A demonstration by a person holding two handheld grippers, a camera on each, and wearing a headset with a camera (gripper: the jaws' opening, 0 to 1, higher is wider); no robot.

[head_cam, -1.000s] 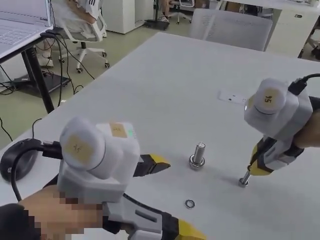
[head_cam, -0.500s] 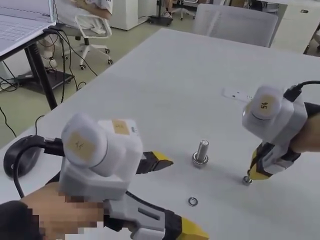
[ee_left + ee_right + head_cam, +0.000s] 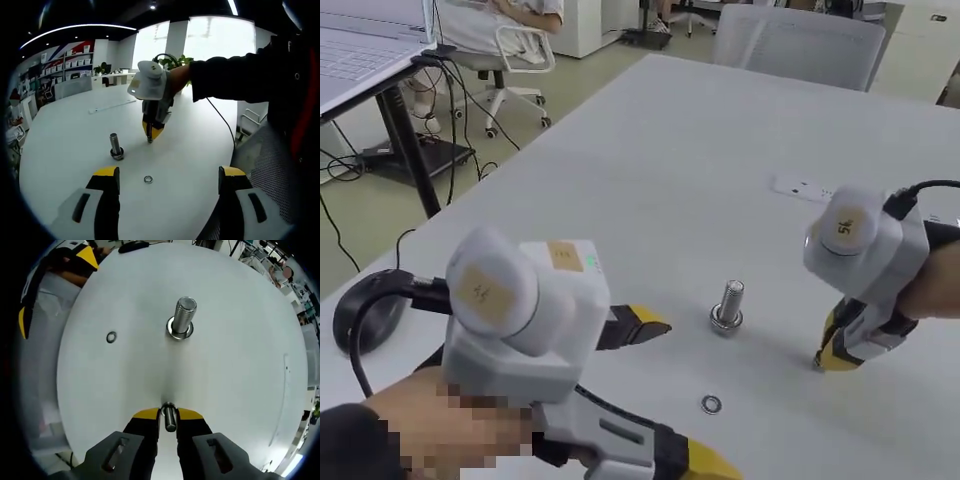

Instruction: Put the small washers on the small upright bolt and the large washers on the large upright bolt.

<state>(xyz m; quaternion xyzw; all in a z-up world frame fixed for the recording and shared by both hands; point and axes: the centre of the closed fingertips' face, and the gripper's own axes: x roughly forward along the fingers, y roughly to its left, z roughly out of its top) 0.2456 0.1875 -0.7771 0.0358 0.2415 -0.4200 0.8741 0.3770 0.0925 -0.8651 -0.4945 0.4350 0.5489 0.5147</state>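
White tabletop (image 3: pixel 670 150) stretches wide around right claw (image 3: pixel 835 358) pinching small bolt (image 3: pixel 170 419); left claw (image 3: pixel 169 172) spread.

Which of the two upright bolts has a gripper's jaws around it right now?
The small bolt, held between the jaws of the right gripper; the large bolt stands free mid-table.

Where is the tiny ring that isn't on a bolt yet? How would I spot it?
Start at the big white table and find the thick bolt standing up near its middle. On the person's side of it lies a tiny metal ring. It is flat with a hole and touches nothing, while the thick bolt and the thin bolt in the right gripper stand upright.
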